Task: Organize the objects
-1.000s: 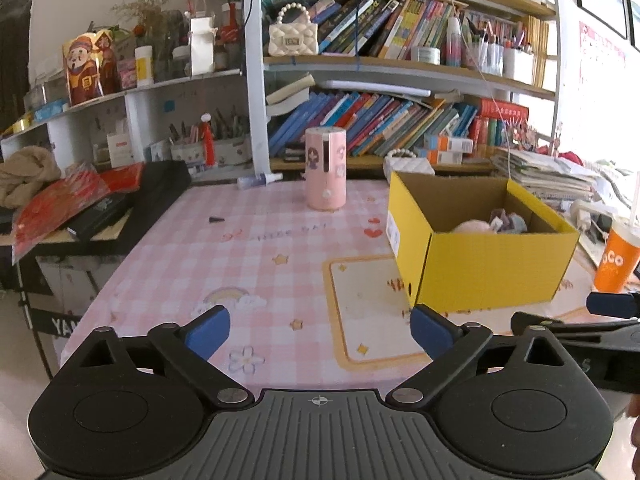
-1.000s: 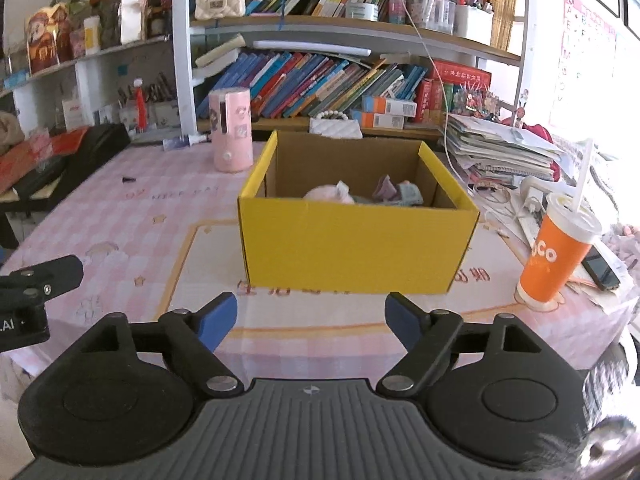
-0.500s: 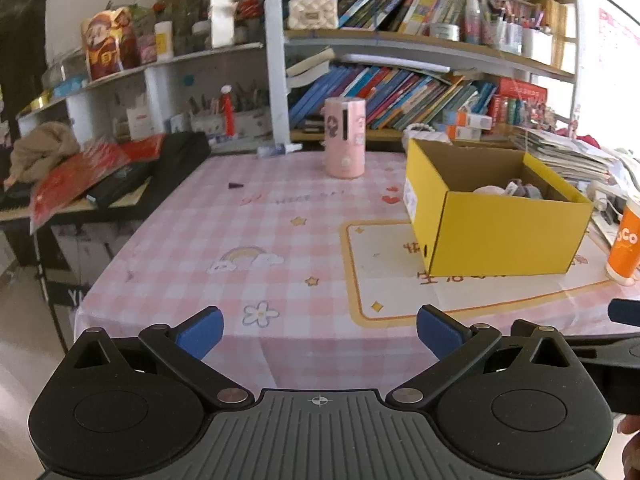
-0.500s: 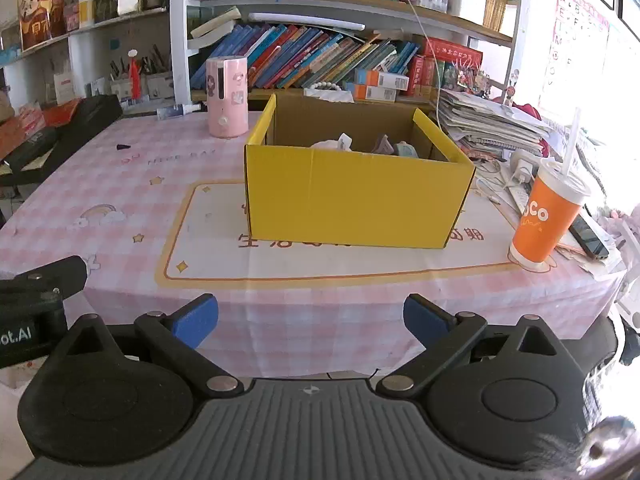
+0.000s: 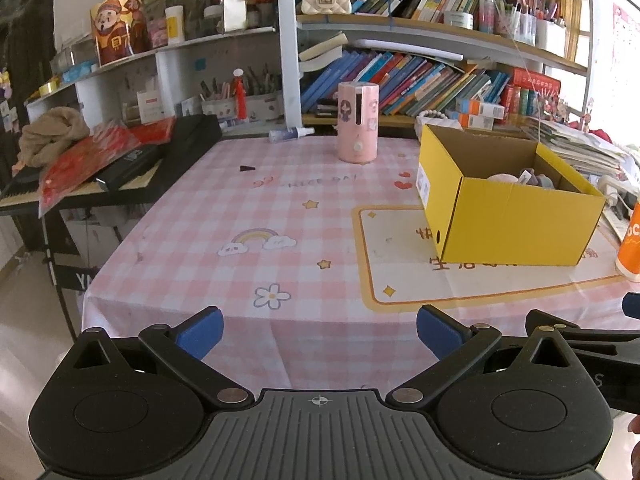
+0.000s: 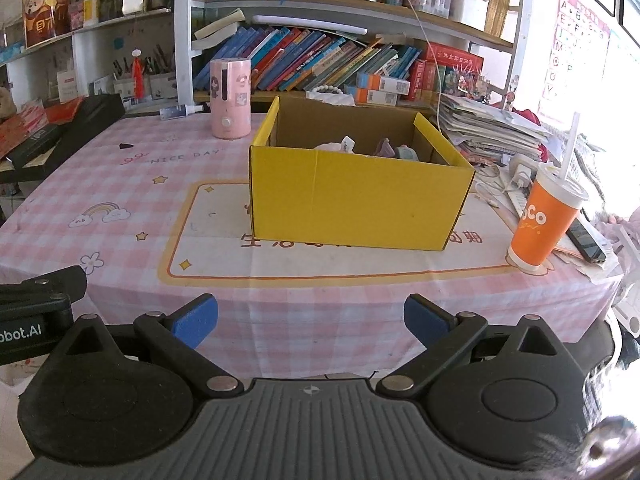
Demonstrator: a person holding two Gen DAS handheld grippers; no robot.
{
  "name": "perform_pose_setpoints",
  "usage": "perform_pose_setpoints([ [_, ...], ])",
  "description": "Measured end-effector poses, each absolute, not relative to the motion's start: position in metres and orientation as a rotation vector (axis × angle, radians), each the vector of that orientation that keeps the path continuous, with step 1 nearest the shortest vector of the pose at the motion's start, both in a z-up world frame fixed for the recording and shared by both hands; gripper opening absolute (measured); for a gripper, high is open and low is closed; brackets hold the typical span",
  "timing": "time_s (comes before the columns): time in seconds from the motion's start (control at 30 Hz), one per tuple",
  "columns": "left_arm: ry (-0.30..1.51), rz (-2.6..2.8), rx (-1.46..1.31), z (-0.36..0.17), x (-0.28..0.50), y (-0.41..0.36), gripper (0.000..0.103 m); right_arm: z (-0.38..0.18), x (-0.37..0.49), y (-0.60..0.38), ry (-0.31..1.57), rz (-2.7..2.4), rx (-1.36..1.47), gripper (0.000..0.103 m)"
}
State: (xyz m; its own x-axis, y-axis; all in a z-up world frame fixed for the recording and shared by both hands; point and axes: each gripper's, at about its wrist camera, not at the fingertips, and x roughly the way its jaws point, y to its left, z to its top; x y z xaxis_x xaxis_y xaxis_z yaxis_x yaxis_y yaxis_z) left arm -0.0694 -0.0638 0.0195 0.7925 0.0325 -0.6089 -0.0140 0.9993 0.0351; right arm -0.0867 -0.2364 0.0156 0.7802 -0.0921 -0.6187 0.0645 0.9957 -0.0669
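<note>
Pulled back from the table since a second ago; box now farther off in both views, table edge in sight below the fingers.

Nearest: left gripper [image 5: 319,334] spread wide, blue pads apart, nothing between them. Right gripper [image 6: 311,320] likewise wide open and empty. Both hovering off the near edge of the table [image 6: 120,184], side by side, over the hanging cloth rather than the top.

Next out: bare stretch of pink checked cloth, no loose items on the near half. Then the yellow box [image 6: 360,200] on the printed mat, right of centre, open at the top. Inside, a few small things [image 6: 344,146] heaped low: something pale, something purple, something teal; too small to name.

Beside the box, to the right, orange cup [image 6: 546,220] with a straw, and a phone just past it. Farther back, pink cylinder [image 5: 357,126] upright near the far edge, a small spray bottle [image 5: 290,134] lying behind it, a tiny dark bit [image 5: 247,168] on the cloth to its left. Beyond, crowded bookshelves.

Judged nearly or fully done: objects in the box, cloth cleared around it, both tools withdrawn and empty. Left, if anything: the dark bit, bottle and cylinder, should those count as clutter; cannot tell from here.
</note>
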Motion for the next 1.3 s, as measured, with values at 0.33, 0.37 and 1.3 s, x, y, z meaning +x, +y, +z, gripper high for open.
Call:
perform_pose_setpoints([
  [0.33, 0.666, 0.023, 0.015, 0.019, -0.072, -0.065, 0.103, 0.018, -0.091, -0.238, 0.669, -0.102, -0.033, 0.100],
  [0.37, 0.665, 0.023, 0.015, 0.019, -0.073, -0.065, 0.103, 0.017, -0.092, -0.238, 0.669, -0.102, -0.033, 0.100],
  [1.3, 0.665, 0.031, 0.049, 0.020, -0.066, -0.065, 0.103, 0.013, -0.082, -0.235, 0.685, -0.104, -0.026, 0.100],
])
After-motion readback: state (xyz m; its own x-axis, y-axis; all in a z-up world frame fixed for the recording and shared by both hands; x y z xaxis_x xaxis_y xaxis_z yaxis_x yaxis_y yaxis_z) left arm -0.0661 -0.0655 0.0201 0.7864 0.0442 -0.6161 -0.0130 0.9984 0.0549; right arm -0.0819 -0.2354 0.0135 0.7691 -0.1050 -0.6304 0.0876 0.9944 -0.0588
